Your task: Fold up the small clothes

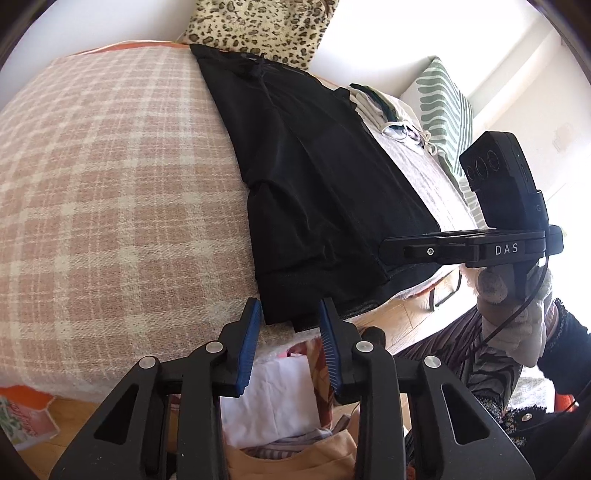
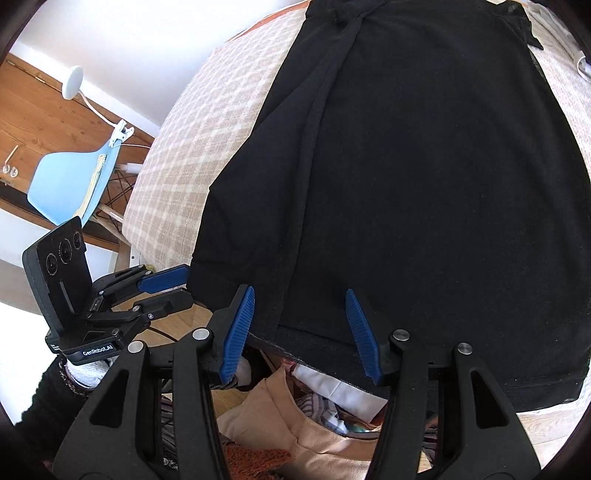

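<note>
A black garment [image 2: 424, 177] is lying on the plaid blanket [image 1: 110, 177], a leopard pillow [image 1: 258, 26] sitting at twelve o'clock. Both the left gripper [image 1: 290, 332] and right gripper [image 2: 299, 328] are hovering spread, empty, the garment's far end running off-frame.

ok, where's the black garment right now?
The black garment lies spread on the checked blanket, its hem hanging over the near edge. Both open claws sit at that hem: left claw at its left corner, right claw further right.

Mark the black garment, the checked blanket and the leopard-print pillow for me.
black garment [image 2: 424, 184]: right wrist view, middle of the cloth.
checked blanket [image 1: 110, 177]: left wrist view, bare area left of the garment.
leopard-print pillow [image 1: 258, 29]: left wrist view, centre of its face.
</note>
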Motion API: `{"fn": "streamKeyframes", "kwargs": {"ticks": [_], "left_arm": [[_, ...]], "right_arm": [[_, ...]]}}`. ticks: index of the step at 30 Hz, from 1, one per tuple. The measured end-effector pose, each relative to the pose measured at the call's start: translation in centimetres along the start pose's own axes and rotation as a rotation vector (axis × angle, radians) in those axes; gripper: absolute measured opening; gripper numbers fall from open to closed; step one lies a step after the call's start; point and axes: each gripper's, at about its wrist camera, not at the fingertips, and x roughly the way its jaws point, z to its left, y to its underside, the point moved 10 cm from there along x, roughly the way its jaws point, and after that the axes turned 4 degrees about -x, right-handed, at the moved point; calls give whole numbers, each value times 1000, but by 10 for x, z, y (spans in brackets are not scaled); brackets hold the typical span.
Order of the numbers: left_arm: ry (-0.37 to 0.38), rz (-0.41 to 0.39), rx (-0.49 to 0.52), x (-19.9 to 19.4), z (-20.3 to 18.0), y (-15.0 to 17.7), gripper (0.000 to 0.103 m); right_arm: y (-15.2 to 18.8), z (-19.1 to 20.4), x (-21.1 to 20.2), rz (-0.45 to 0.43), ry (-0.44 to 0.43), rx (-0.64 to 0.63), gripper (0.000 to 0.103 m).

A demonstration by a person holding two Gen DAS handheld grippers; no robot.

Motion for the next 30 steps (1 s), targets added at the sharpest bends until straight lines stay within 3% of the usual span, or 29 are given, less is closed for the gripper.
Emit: {"fn": "streamKeyframes", "kwargs": {"ticks": [5,7,10,17,22,23,26,30], "left_arm": [[-33,-3,47,5,-4,0,14],[-48,-3,63,6,-5,1,9],[-46,-13,80,1,-9,3,6],[-30,-42,75,-13,-17,8,5],[-25,-44,31,-13,-11,4,6],[-22,-34,10,-11,-8,2,8],[-7,-25,-58,-5,0,-3,33],[46,9,-126,8,1,-5,36]], "right_arm": [[6,11,7,14,-42,-11,44],[7,15,12,29,-39,-31,22],[7,16,13,33,-25,-39,10],[5,-1,-8,2,-59,30,8],[12,-3,8,32,-52,53,8],[11,-2,9,26,-55,57,8],[7,3,12,16,-54,59,8],[8,-2,11,16,-60,62,8]]}}
